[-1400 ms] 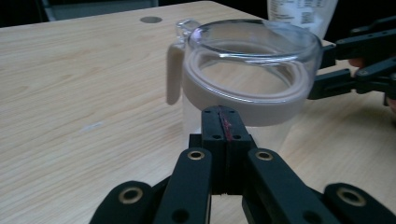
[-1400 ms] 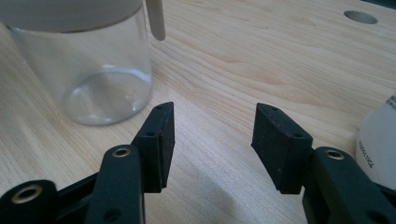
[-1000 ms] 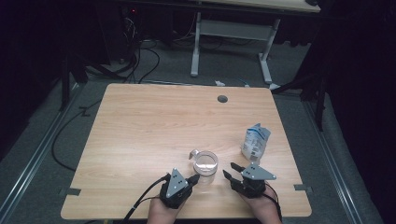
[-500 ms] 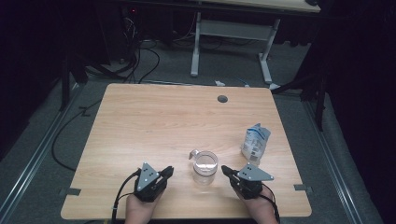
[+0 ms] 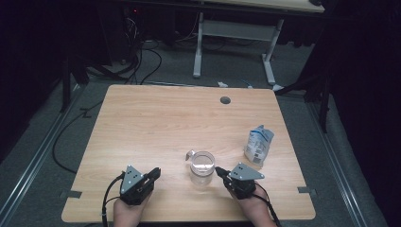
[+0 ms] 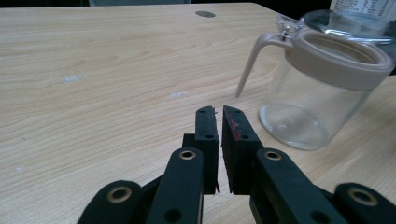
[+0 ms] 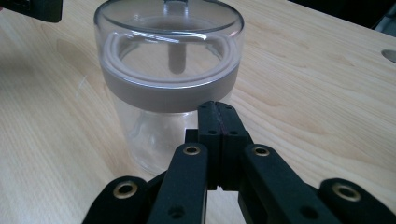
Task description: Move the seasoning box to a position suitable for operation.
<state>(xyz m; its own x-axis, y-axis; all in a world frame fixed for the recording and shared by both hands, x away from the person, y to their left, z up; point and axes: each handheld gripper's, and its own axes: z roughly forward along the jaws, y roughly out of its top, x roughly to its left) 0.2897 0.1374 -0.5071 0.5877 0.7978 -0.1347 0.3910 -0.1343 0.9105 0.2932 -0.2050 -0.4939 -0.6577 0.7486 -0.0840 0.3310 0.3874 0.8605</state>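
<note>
Since 1 s ago the left gripper (image 5: 153, 173) has slid left along the desk's (image 5: 156, 123) near edge, away from the jar (image 5: 202, 169); the right gripper (image 5: 220, 170) has shifted a little & its jaws have just been closing w/ nothing between them, now pressed flat together at the jar's right side. Left gripper jaws nearly shut, a thin slit, nothing held. Count: 1 desk, 1 jar, 1 pouch (image 5: 258, 144), 2 grippers. Jar stands upright near the front, btwn the grippers, pouch behind-right of it. High view gives the whole layout. Left gripper view shows the jar's bent wire latch (image 6: 256, 60) & clear base; right gripper view shows its clear lid (image 7: 169, 18) & grey seal ring (image 7: 163, 93) close-up.
</note>
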